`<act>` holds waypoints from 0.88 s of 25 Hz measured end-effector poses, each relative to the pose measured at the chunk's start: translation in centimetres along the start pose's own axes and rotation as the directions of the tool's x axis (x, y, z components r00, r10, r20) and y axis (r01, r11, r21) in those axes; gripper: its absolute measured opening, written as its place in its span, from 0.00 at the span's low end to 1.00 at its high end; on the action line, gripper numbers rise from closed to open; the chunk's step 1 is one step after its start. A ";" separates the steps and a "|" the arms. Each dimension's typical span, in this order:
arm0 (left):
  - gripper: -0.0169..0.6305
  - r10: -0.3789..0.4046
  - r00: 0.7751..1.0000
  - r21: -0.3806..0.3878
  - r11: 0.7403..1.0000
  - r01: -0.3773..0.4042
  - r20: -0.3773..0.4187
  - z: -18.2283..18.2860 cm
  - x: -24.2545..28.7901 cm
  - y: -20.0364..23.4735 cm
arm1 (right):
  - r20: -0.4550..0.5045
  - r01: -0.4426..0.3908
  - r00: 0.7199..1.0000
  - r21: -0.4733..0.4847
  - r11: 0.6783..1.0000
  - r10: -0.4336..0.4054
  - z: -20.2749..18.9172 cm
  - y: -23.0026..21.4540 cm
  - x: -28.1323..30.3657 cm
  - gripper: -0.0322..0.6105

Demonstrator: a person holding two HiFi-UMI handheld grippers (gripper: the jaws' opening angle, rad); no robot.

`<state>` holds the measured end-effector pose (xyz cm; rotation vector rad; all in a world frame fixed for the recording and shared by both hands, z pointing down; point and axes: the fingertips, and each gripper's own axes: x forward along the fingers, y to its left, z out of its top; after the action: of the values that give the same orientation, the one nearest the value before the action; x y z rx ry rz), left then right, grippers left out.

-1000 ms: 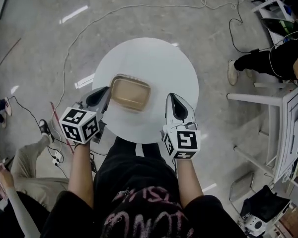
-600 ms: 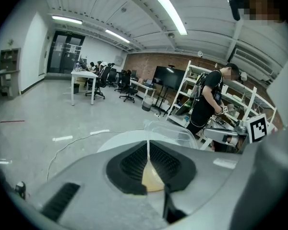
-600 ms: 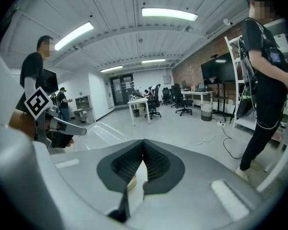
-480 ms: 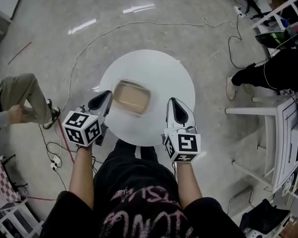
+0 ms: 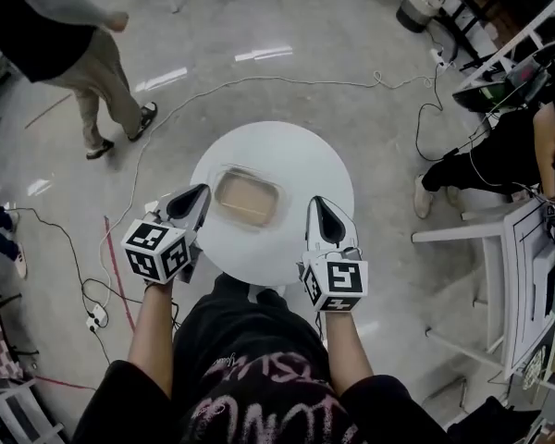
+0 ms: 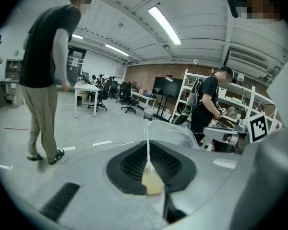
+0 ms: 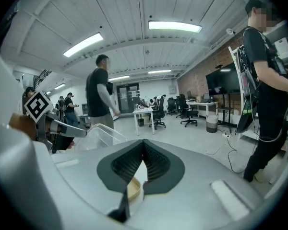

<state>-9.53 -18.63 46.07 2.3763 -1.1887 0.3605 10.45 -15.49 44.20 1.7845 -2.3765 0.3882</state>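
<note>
Container (image 5: 248, 199): clear plastic tub with rounded corners and tan contents. It sits flat on the round white table (image 5: 305, 155), roughly mid-table and a bit toward the left edge.

Left gripper (image 5: 203, 192): comes in over the table's near-left edge, tips right at the container's left rim. In the left gripper view the jaws are pressed into a thin seam, and the tub's clear wall rises straight out of that seam, so it reads as pinching the rim. Tan shows through the wedge-shaped gap behind the tips.

Right gripper (image 5: 320, 203): over the table's near-right edge, pointing toward the far edge and clearly apart from the container's right side. Jaws are closed tip to tip with nothing between them. The narrow gap behind the tips shows only white tabletop and a bit of tan. The right gripper view also shows the tub off to its left, with the left gripper's tip against it.

Both grippers are hand-held, forearms coming in from the near side, marker cubes facing up.

Surroundings:
- A walking person (image 5: 74, 26) is on the floor past the table's far-left side.
- A white cable (image 5: 296, 80) lies on the floor beyond the far edge.
- Another person (image 5: 499, 146) and a white rack (image 5: 462, 232) are off to the right, well clear of the table.
</note>
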 end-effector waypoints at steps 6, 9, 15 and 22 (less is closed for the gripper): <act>0.05 0.017 0.998 0.025 1.000 -0.019 0.055 1.7 -2.6 -0.6 | 0.041 -0.013 0.999 -0.030 0.999 0.014 2.3 1.1 -1.3 0.06; 0.05 0.029 0.996 0.035 0.999 -0.032 0.080 2.4 -3.5 -1.1 | 0.057 -0.022 0.998 -0.039 0.999 0.024 3.1 1.0 -1.9 0.06; 0.05 0.047 0.989 0.054 0.997 -0.055 0.137 3.9 -5.0 -2.6 | 0.095 -0.040 0.994 -0.058 0.998 0.045 4.7 1.0 -3.2 0.06; 0.05 0.072 0.975 0.065 0.994 -0.087 0.210 5.9 -7.3 -3.4 | 0.137 -0.049 0.989 -0.072 0.996 0.059 6.9 1.5 -4.4 0.06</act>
<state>-10.94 -14.82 36.91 2.4835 -1.3891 0.1877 10.58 -13.02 36.26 1.7750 -2.5028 0.1918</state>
